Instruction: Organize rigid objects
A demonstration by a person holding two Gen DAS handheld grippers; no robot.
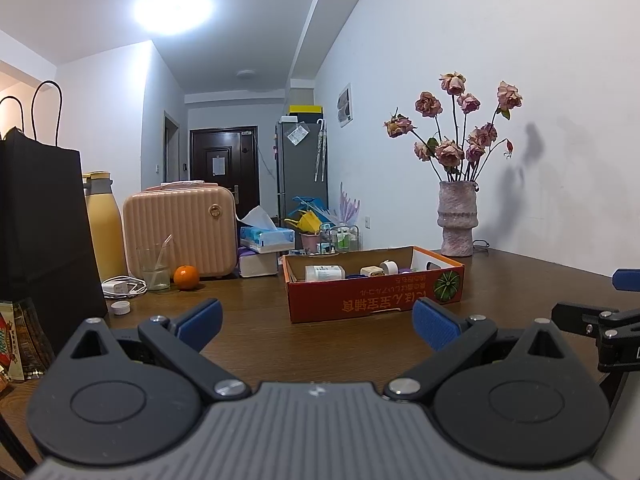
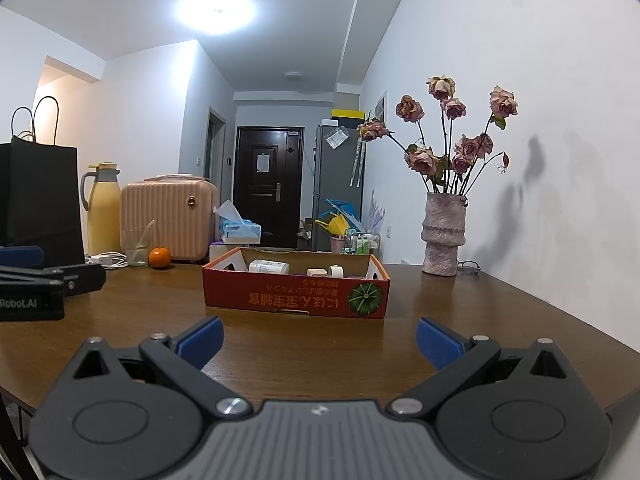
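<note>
A red cardboard box (image 1: 372, 296) sits on the brown table (image 1: 256, 336); it also shows in the right wrist view (image 2: 296, 294). Inside lie a white bottle (image 1: 324, 273), a small cream item (image 1: 372, 271) and a white roll (image 1: 389, 267), among other small things. My left gripper (image 1: 318, 322) is open and empty, low over the table in front of the box. My right gripper (image 2: 319, 340) is open and empty too, also short of the box. The left gripper shows at the left edge of the right wrist view (image 2: 40, 284).
An orange (image 1: 186, 277), a glass (image 1: 154, 266), a white charger with cable (image 1: 120, 286) and a small white cap (image 1: 120, 308) lie at the left. A black paper bag (image 1: 44, 216), yellow flask (image 1: 105, 228), pink case (image 1: 180, 232), tissue box (image 1: 266, 238) and flower vase (image 1: 458, 220) stand around.
</note>
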